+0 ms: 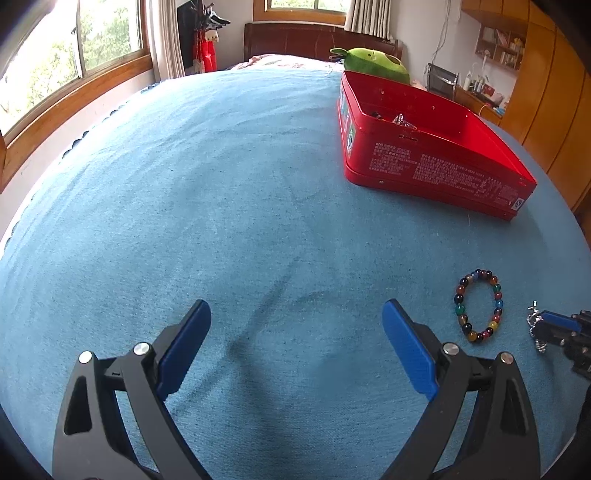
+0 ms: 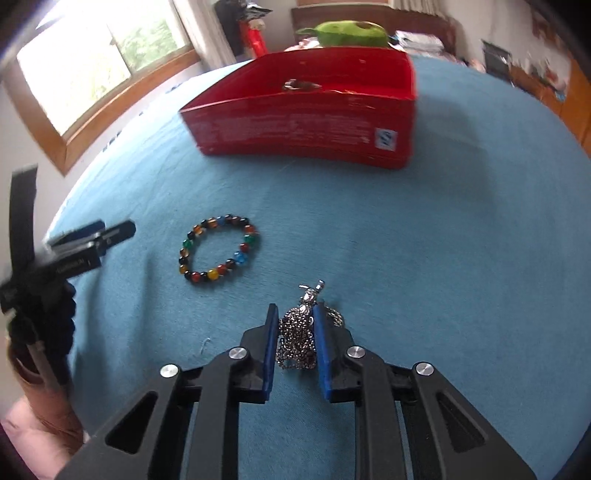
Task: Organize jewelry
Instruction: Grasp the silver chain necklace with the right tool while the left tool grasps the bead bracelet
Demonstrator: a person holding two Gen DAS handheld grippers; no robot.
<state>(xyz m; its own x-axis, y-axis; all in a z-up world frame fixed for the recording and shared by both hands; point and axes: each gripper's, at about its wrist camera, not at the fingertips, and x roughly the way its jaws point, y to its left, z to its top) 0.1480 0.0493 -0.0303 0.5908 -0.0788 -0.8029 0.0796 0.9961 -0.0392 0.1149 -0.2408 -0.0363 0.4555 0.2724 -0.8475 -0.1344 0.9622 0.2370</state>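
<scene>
Nearest you, your right gripper [image 2: 295, 314] has its blue pads pinched on a bunched silver chain necklace [image 2: 299, 336], its metal pendant poking out past the fingertips, all of it low over the blue cloth [image 2: 443, 277]. Your left gripper [image 1: 295, 314] is spread wide with nothing between its fingers, hovering over bare fabric. So by my read you're at the pick-up step: the necklace looks secured, and the next move calls for a clean lift and a carry forward to the box without any loose chain dragging. Just beyond the necklace, to its left, lies one multicoloured bead bracelet [image 2: 218, 247], flat on the cloth and apart from both grippers; that looks like the one after. Farther out sits one open red tin box [image 2: 306, 125], with at least one shiny piece already inside, too small to name. Behind it, one green plush toy [image 2: 347, 33].
</scene>
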